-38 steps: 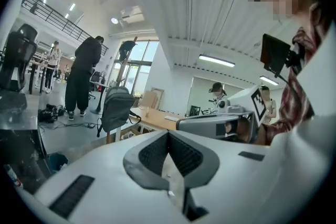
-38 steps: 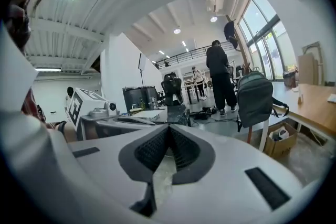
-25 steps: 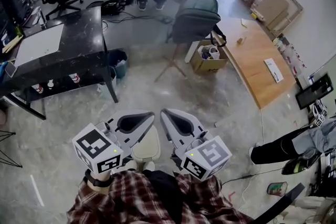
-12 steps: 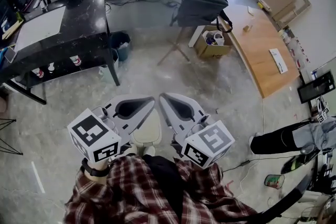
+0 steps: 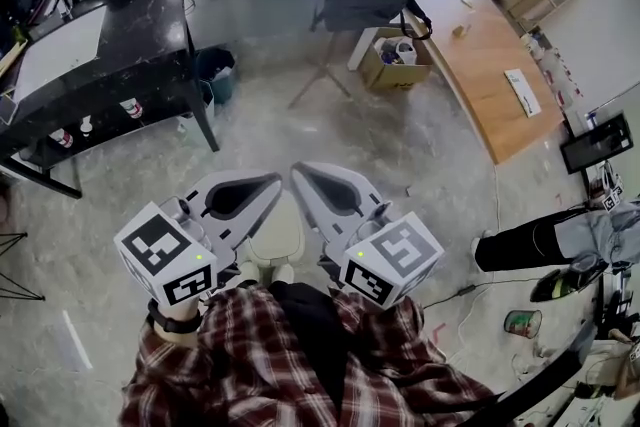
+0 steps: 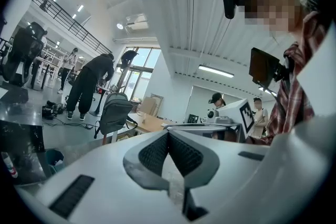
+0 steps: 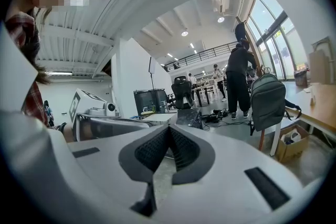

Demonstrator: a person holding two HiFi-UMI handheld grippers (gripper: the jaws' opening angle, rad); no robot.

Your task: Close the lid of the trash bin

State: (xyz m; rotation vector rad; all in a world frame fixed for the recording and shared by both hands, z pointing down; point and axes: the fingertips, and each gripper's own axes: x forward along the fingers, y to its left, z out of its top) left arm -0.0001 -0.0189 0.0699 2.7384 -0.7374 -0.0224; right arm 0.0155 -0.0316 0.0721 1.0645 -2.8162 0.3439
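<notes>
Okay, step: unclear, the scene fit two stages (see lid line).
Left gripper (image 5: 272,183): jaws pressed together tip to tip, nothing between them. It was held low by the body, pointing toward 1 o'clock.
Right gripper (image 5: 298,173): same, jaws closed and empty, pointing toward 11 o'clock. Its tips sat just beside the left gripper's tips.
Left gripper view: pads met at the tip (image 6: 168,134), and only floor showed through the gap below them.
Right gripper view: pads met at the tip (image 7: 168,129), with nothing caught.
Trash bin (image 5: 276,241): my read is that it was the cream, rounded box at 6 o'clock of the gripper tips, right at the person's feet and partly covered by both grippers.
Lid: it looked flat and down on that box from above. The rim and hinge were hidden, so I couldn't confirm the seat.
Stage: fit either a lid already shut by the task or one that was simply down. One moment didn't settle it.
Other bin: an open teal bin (image 5: 217,73) stood at 11 o'clock beside the black desk (image 5: 150,25), well apart from both grippers. No lid was visible on it.
Next move: not settled. If the cream lid wasn't seated, a downward push with the closed tips would do, with no grasp needed.
Risk: tips slipping off the smooth top.
</notes>
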